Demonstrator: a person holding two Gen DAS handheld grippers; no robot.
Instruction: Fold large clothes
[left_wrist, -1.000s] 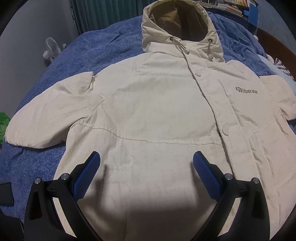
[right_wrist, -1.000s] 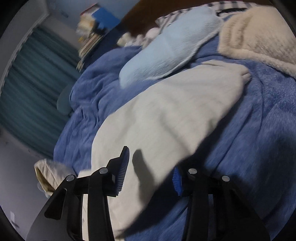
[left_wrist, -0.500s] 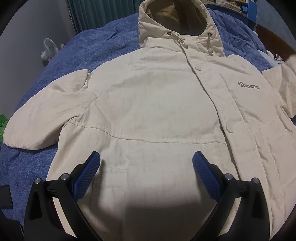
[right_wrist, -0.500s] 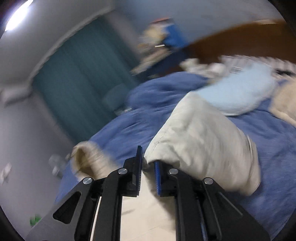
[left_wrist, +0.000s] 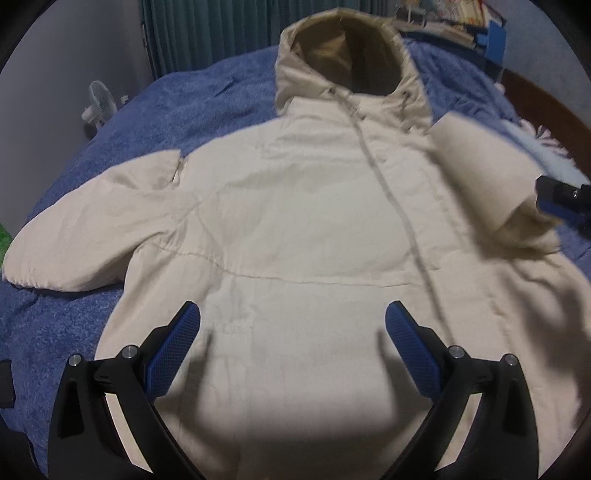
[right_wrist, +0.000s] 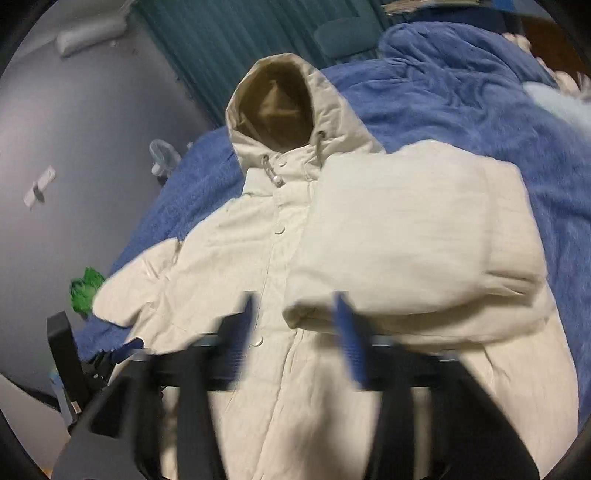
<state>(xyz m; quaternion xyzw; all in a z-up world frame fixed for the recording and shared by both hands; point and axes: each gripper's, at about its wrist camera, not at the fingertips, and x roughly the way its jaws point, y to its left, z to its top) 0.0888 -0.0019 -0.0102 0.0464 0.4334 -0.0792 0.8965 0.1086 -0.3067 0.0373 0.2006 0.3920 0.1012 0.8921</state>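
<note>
Right wrist: sleeve (right_wrist: 406, 236) folded across jacket (right_wrist: 229, 280), right claw (right_wrist: 295, 332) just parting, empty | left wrist: left claw (left_wrist: 291, 347) apart.

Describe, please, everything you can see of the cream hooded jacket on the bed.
The cream jacket lies front up on the blue blanket, its tan-lined hood pointing toward the teal curtain. It looks like padded, slightly creased cotton, with a snap-button placket and drawcords at the neck. One sleeve lies spread out on the blanket; the other sleeve is folded across the chest. The right gripper, its jaws just opened, grips nothing.
</note>
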